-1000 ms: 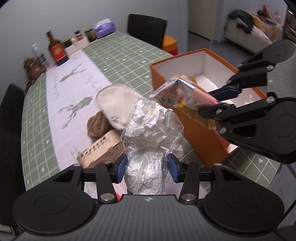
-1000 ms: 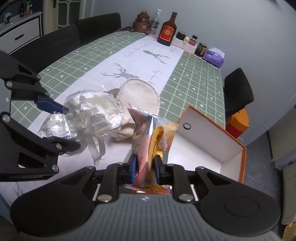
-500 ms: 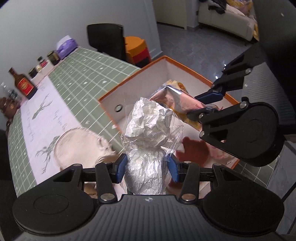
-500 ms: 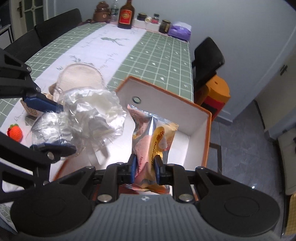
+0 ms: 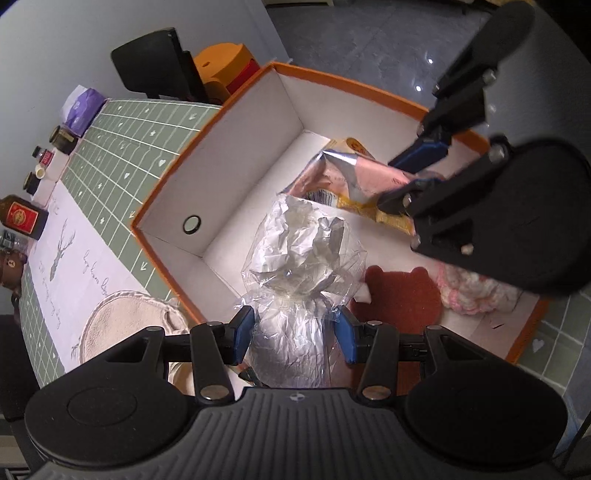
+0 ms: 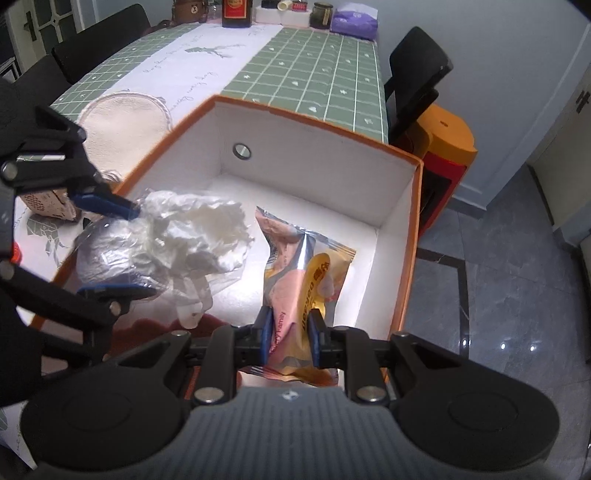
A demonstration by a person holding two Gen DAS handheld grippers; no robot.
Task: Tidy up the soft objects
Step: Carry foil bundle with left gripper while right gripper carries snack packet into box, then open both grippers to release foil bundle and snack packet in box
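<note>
My left gripper (image 5: pixel 293 328) is shut on a clear plastic bag of crumpled white and silver stuffing (image 5: pixel 301 258), held over the orange box with white inside walls (image 5: pixel 236 147). My right gripper (image 6: pixel 290 338) is shut on a pink and yellow snack packet (image 6: pixel 303 266), held inside the box (image 6: pixel 399 206) near its right wall. In the right wrist view the stuffing bag (image 6: pixel 184 236) hangs left of the packet. In the left wrist view the packet (image 5: pixel 354 181) is beyond the bag. A dark red bear-shaped pad (image 5: pixel 399 295) and a pink and white knitted piece (image 5: pixel 476 291) lie on the box floor.
A round beige cushion (image 6: pixel 125 125) lies on the green checked tablecloth (image 6: pixel 314 66) left of the box. A perforated cardboard piece (image 6: pixel 44 203) is beside it. Bottles and jars (image 6: pixel 291 7) stand at the table's far end. A black chair (image 6: pixel 417 70) and an orange stool (image 6: pixel 447 147) stand beyond.
Both grippers have moved further over the box and lowered. The packet and the stuffing bag now hang inside the box walls. Both grips are unchanged.
</note>
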